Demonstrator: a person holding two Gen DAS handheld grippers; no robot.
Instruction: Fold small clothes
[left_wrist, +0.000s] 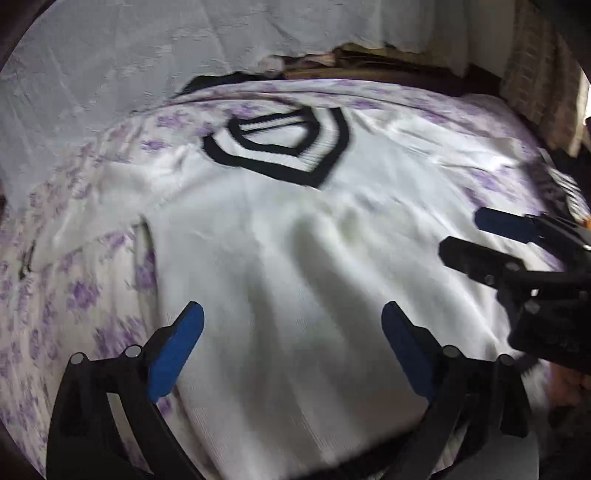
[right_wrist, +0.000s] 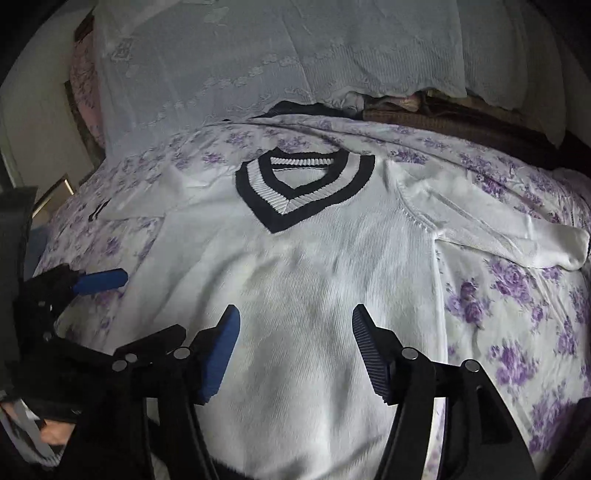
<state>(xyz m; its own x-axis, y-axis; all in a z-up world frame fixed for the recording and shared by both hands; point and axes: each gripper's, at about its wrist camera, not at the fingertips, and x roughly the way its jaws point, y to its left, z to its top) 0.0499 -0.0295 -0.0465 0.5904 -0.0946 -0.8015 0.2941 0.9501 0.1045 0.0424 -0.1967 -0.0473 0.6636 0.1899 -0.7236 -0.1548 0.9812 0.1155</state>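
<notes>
Now the white sweater (right_wrist: 314, 280) lies flat, front up, on the purple-flowered bedsheet (right_wrist: 517, 332), its black-and-white striped V-neck collar (right_wrist: 306, 188) at the far end, pointing back toward the cameras. One sleeve (right_wrist: 517, 236) stretches out to the right in the right wrist view, its cuff resting on the sheet; the other sleeve (left_wrist: 92, 206) runs off to the left in the left wrist view. The left gripper (left_wrist: 291, 325) hangs over the lower body of the sweater with its jaws spread wide and only flat knit showing between the blue pads (left_wrist: 177, 354). The right gripper (right_wrist: 295, 332) sits just beside it, also over the lower body, jaws apart and holding nothing. Each tool shows at the edge of the other's view. A pale lacy cover (right_wrist: 277, 55) is draped behind the bed. A bit of a person's hand (right_wrist: 51, 432) shows low on the left of the right wrist view.
</notes>
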